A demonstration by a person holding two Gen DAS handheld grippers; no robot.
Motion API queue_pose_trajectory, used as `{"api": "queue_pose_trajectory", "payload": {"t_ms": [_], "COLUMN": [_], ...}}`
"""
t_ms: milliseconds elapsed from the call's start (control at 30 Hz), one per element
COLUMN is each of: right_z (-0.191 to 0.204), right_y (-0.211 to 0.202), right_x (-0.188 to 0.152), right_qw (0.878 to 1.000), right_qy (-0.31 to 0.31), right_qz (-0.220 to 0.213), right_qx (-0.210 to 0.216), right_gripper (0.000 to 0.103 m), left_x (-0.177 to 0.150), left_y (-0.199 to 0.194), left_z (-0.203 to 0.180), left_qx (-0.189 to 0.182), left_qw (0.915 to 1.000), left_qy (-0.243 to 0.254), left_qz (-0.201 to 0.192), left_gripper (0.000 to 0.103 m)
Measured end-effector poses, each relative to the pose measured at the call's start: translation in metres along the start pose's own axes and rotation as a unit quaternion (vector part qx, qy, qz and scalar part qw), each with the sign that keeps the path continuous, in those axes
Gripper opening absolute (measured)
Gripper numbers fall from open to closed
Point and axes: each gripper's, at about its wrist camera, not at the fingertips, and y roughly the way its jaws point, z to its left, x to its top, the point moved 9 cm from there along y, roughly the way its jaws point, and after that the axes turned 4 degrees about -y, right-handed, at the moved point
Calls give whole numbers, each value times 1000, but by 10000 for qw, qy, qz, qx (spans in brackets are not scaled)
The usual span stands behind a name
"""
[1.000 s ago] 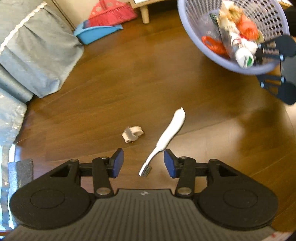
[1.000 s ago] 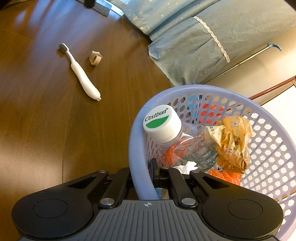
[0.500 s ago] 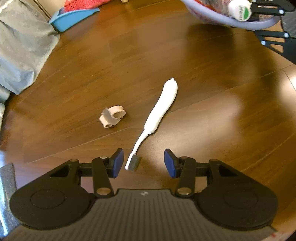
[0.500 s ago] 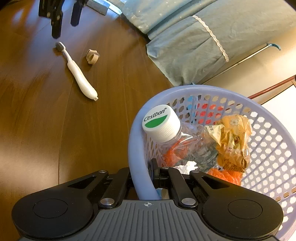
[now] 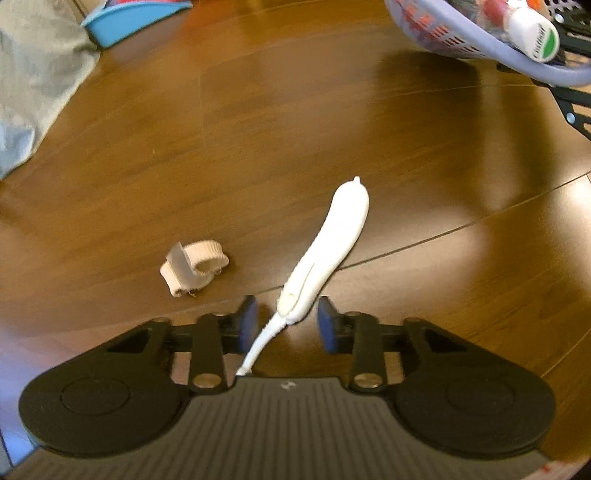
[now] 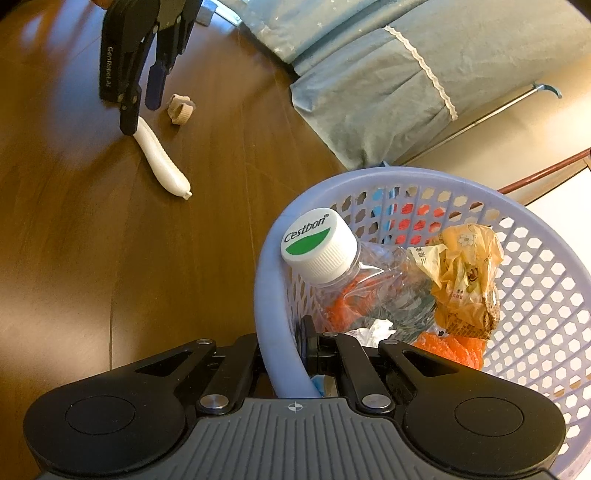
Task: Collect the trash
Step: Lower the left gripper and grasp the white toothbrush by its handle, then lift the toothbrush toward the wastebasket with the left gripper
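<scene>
A white toothbrush lies on the brown wooden floor, its thin neck running back between my left gripper's blue pads. My left gripper points steeply down over it, jaws closing, with a gap still showing on the left side of the neck. In the right wrist view the left gripper stands over the brush end of the toothbrush. A small beige band lies just left of it. My right gripper is shut on the rim of a lilac plastic basket.
The basket holds a clear bottle with a white and green cap, a crumpled yellow wrapper and orange scraps. Grey-blue bedding hangs down to the floor at the back. A blue dustpan lies at the far left.
My left gripper has dropped towards the floor and its jaws have narrowed around the toothbrush neck. The right gripper and the basket have kept still.
</scene>
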Motion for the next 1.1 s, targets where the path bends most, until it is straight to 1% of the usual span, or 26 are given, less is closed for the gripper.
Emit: {"api": "queue_pose_trajectory", "payload": {"t_ms": [33,67,100,133,167,200,267,333,400,433,467,533,600,767,833,933,1000,1100], "right_z": [0,0,0,0,0,-1,-2,-3,-4,-4,-4,-4,-4,-3,-2,-1,-1,-2], "right_y": [0,0,-1,-1,0,-1,-1,-1,-2,-3,-3,-4,-3,-2,-1,-2,-2,-2], "right_x": [0,-1,-1,-1,-1,-1,-1,0,1,1,2,0,0,1,0,-1,-1,0], "right_qw": [10000,10000,10000,10000,10000,10000,10000,10000,10000,10000,10000,10000,10000,10000,10000,10000,10000,10000], "right_qy": [-9,-13,-10,-5,4,17,46,70,90,88,74,62,50,67,68,55,57,79], "right_qz": [0,-4,-2,-2,4,7,13,12,14,12,10,4,-6,-29,-31,-28,-22,-18], "right_qx": [6,7,0,-4,-3,-3,-11,-23,-30,-29,-26,-25,-27,-32,-34,-31,-28,-35], "right_gripper": [0,0,0,0,0,0,0,0,0,0,0,0,0,0,0,0,0,0], "left_x": [-1,-3,-3,-6,-9,-15,-23,-32,-34,-33,-32,-26,-20,-6,-3,-2,-6,-17], "left_y": [0,-1,-3,-6,-8,-13,-23,-31,-39,-41,-40,-37,-31,-13,-7,-5,-5,-15], "left_z": [1,0,0,-3,-7,-14,-27,-38,-42,-40,-36,-27,-19,-15,-18,-23,-22,-30], "left_qx": [-24,-50,-86,-151,-187,-217,-297,-270,-137,-64,3,98,169,23,3,25,34,32], "left_qw": [10000,9999,9998,9996,9994,9993,9990,9992,9998,9999,9999,9994,9983,9912,9895,9898,9905,9932], "left_qy": [-55,-90,-128,-199,-235,-222,-186,-134,-69,-107,-159,-341,-551,-1320,-1447,-1422,-1372,-1163], "left_qz": [42,60,83,144,187,231,268,268,129,60,39,-5,-15,-3,19,10,52,109], "left_gripper": [17,13,11,9,5,4,4,4,10,11,15,17,23,30,30,30,18,18]}}
